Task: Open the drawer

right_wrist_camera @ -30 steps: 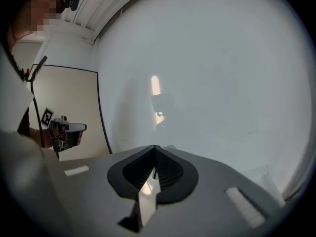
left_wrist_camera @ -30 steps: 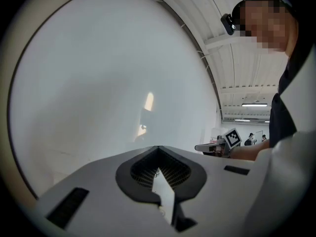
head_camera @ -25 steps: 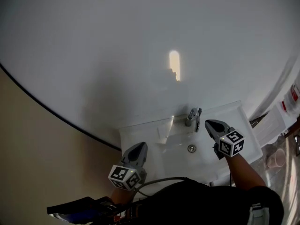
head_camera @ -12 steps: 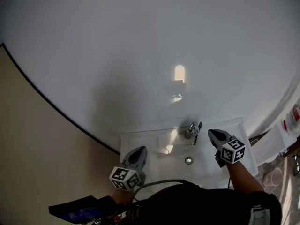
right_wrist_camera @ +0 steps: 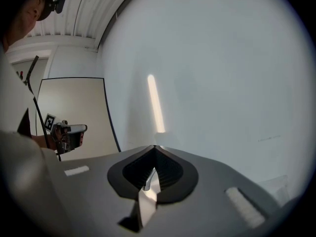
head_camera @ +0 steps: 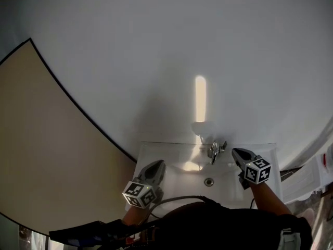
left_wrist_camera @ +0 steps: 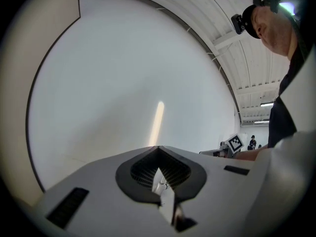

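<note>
The left gripper (head_camera: 155,164) and right gripper (head_camera: 235,152) hover with jaws clenched on nothing. Between them sits the tap (head_camera: 214,151), beneath them the washbasin (head_camera: 151,151). No drawer shows; it probably lies lower, so neither is positioned to pull.

1. left tongs (head_camera: 155,164): grey moulded shell tapering to a point, with dark ribbed pads inside and small rectangular insets on the shell.
2. left marker cube (head_camera: 139,194): white with black square markers, directly behind the left tongs.
3. right tongs (head_camera: 235,151): same grey shell and dark pads.
4. right marker cube (head_camera: 257,171): same pattern, behind the right tongs.
5. cable (head_camera: 179,198): thin, light grey, leaving from behind the left marker cube.
6. top (head_camera: 208,223): black.
7. sleeve (head_camera: 294,220): black and short, well behind the right tongs.
8. head camera (left_wrist_camera: 240,19): black.
</note>
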`<state>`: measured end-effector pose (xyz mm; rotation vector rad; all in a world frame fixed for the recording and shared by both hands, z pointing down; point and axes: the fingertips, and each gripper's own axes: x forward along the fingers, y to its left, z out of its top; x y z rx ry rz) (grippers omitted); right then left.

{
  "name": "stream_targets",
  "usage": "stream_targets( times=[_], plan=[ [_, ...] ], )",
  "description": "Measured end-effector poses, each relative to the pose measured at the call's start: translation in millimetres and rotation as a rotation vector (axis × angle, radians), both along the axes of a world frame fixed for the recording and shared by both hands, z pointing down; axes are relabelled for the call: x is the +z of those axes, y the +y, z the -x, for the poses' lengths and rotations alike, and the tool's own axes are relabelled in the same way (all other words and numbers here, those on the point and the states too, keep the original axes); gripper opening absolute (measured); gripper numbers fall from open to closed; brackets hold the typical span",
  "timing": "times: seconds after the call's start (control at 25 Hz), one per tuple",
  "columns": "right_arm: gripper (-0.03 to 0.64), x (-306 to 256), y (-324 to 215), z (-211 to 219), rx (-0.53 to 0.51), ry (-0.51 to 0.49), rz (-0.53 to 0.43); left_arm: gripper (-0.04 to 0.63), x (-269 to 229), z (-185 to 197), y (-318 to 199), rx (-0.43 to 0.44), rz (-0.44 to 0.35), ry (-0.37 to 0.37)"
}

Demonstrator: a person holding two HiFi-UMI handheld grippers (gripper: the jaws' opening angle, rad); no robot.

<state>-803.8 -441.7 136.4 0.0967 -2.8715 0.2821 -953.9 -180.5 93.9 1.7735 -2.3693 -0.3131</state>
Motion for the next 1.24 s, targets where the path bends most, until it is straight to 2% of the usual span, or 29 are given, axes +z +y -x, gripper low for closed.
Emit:
stream_targets(
  times=[0.12,0.24,0.4,0.6,0.8,1.24],
  plan=[
    [0.0,7,8,2,-0.001,0.01,0.006,-0.009,-2,3,12,0.016,-0.004,-0.029],
    [0.0,16,19,6,0.017,0.018,0.011,-0.009,5,13,21,0.033,0.006,-0.005],
    [0.0,18,28,8,0.024,0.031,-0.005,-0.009,2,21,24,0.046,0.013,-0.008],
    [-0.002,14,33,0,0.039,0.032,-0.023,-0.009,7,16,26,0.073,-0.015,0.014],
    [-0.002,11,32,-7,0.053,0.031,-0.033,-0.009,7,9,20,0.103,-0.013,-0.005],
    [-0.002,11,32,-14,0.063,0.026,-0.045,-0.009,8,5,26,0.104,-0.021,-0.014]
  ],
)
